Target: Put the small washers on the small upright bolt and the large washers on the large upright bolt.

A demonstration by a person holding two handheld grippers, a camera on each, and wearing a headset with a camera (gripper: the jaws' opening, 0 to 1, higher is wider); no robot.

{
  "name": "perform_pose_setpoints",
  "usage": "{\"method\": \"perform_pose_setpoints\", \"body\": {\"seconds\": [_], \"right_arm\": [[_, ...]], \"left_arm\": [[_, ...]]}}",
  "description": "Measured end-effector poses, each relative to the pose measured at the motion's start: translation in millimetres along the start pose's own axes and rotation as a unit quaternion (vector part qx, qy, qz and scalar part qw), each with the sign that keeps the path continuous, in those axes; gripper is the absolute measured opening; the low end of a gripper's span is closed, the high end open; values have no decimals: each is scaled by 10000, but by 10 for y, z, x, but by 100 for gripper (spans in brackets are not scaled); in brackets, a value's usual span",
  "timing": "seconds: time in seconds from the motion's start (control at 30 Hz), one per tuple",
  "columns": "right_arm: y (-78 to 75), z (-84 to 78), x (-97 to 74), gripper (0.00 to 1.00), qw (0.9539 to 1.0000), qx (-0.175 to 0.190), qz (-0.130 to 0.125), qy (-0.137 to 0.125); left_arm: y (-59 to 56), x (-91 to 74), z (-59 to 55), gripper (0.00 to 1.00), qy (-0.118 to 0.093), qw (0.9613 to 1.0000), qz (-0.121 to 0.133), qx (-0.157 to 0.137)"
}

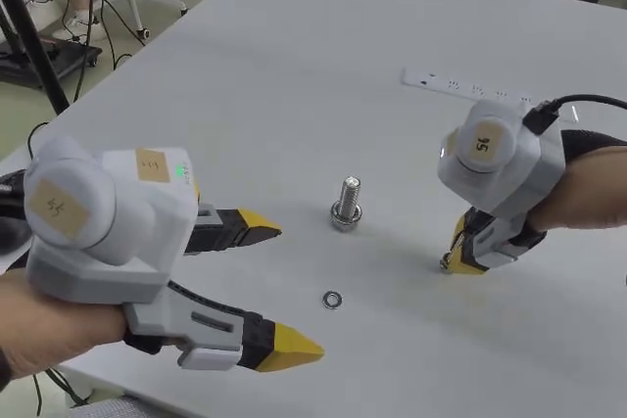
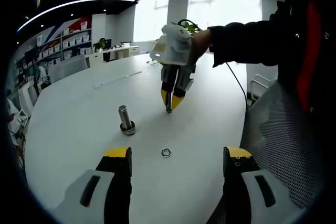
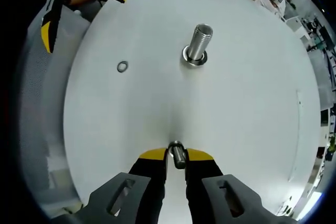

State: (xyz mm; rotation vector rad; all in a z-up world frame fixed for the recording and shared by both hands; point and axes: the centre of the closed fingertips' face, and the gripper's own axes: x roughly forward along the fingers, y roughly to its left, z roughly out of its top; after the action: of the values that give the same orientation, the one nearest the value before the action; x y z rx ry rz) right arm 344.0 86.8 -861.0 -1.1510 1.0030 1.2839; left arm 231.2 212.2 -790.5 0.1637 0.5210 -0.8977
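Observation:
The large bolt (image 1: 347,205) stands upright mid-table with a washer around its base; it also appears in the left gripper view (image 2: 126,120) and the right gripper view (image 3: 198,43). A small washer (image 1: 332,299) lies flat in front of it, between the fingertips of my open left gripper (image 2: 178,153), as the left gripper view shows (image 2: 166,152). To the right, my right gripper (image 1: 458,257) points down at the table, shut on a small bolt (image 3: 177,156) whose end touches the tabletop.
A white power strip (image 1: 460,87) lies at the far right of the white table (image 1: 294,66). Office chairs and cables stand on the floor beyond the table's left edge. The table's near edge runs close under my left hand.

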Motion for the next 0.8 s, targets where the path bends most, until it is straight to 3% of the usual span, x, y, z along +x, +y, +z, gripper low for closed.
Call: {"method": "perform_pose_setpoints", "body": {"seconds": [0.8], "right_arm": [[-36,-49,-40,21,9998,168,-49,-60]], "left_arm": [[10,-9,5,70,-1,10000,9,15]]}}
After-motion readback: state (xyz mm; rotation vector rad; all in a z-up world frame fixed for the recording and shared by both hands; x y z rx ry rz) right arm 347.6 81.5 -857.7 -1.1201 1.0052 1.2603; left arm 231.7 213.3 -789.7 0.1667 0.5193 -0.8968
